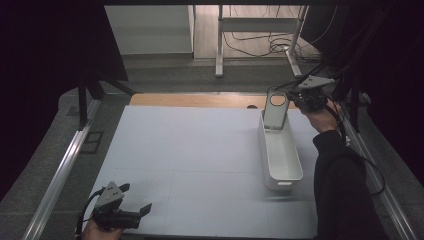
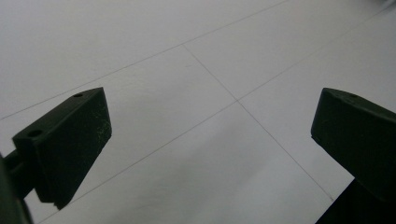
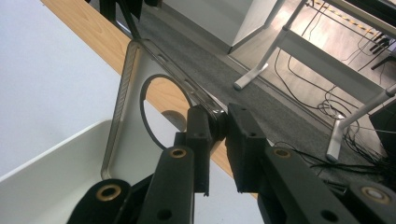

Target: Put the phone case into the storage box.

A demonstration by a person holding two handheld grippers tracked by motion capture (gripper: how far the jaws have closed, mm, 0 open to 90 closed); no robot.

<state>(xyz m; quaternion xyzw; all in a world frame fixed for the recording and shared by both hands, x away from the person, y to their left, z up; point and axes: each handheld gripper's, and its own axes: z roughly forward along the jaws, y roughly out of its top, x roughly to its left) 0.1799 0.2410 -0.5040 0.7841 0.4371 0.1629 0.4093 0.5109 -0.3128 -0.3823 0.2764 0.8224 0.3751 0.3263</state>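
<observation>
The right hand-held gripper [image 1: 295,96] clamps the top edge of a flat grey plate with a round hole [image 1: 276,111]. The plate stands nearly upright, long axis vertical, hole uppermost, its lower end inside the far end of the white bin [image 1: 281,155]. The left hand-held gripper [image 1: 135,199] hangs open above the white surface [image 1: 190,155].

Dim room with a white-topped table and a dark carpeted floor.
The white table surface [image 1: 200,160] has a wooden edge [image 1: 200,100] at its far side. Beyond it lie grey carpet [image 1: 175,77], a white desk frame [image 1: 220,45] with tangled cables [image 1: 270,45] beneath, and a pale wall panel [image 1: 150,30].
</observation>
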